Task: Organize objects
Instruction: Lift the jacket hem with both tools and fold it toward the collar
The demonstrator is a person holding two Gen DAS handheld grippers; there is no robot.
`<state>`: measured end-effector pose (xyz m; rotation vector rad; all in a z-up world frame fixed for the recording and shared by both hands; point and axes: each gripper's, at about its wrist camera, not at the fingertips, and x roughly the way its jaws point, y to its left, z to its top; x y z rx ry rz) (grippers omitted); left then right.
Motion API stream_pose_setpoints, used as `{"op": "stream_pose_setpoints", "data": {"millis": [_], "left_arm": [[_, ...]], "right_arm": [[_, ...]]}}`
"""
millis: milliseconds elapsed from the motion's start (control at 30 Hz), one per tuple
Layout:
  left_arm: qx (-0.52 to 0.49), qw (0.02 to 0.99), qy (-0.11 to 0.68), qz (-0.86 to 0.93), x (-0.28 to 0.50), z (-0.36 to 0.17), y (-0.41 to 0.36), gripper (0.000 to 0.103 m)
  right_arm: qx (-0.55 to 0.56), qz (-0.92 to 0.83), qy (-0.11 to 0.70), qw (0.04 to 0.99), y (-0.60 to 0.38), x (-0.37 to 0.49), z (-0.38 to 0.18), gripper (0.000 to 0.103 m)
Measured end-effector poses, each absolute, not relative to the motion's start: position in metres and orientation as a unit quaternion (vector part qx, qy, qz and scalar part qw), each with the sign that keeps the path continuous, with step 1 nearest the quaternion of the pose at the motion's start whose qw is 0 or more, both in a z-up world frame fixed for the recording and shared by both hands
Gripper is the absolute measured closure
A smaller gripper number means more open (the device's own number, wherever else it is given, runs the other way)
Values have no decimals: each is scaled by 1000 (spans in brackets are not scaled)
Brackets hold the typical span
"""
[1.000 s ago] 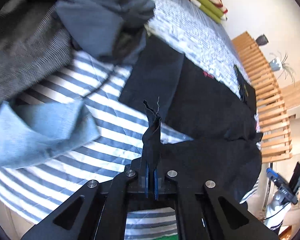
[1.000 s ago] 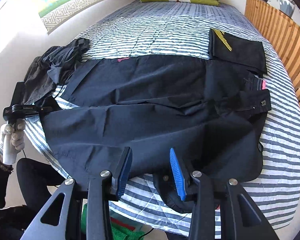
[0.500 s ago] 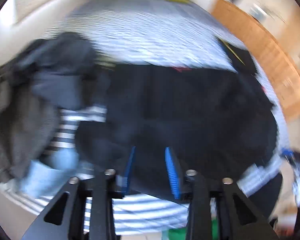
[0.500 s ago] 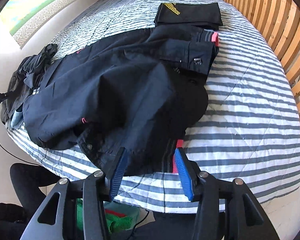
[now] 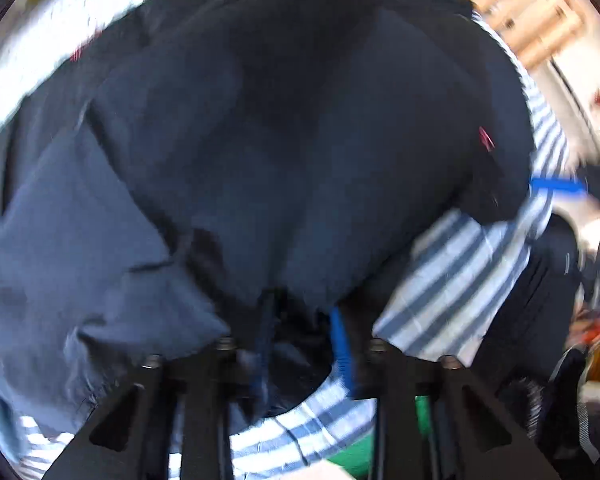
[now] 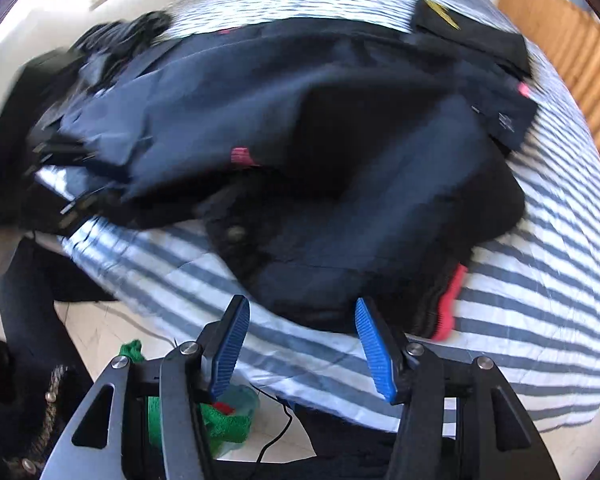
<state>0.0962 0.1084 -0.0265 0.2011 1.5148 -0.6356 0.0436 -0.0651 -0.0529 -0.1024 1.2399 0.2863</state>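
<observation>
Dark jacket (image 6: 300,128) is bunched on the striped bed (image 6: 540,280), long axis running left-right across it, near hem hanging toward the bed edge. Right gripper (image 6: 302,340) is wide open, empty, hem just ahead of its fingers. Left gripper (image 5: 300,344) looks parted with cloth between the pads, but it's blurry so can't tell. Left one's nearer, basically buried in the fabric

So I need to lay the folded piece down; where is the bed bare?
Bare striped bedspread lies right of the dark jacket, toward the slatted wooden board, and along the near edge. The left side is crowded with piled clothes.
</observation>
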Motion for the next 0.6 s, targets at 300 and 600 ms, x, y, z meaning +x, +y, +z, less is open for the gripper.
{"op": "stream_pose_setpoints", "data": {"millis": [300,600], "left_arm": [[42,668,684,-290,117,-6,125,98],[41,641,686,-343,92,42,150,93]], "right_arm": [[-183,124,576,787,-19,63,-80,68],[-159,127,536,819,-78,30,19,102]]}}
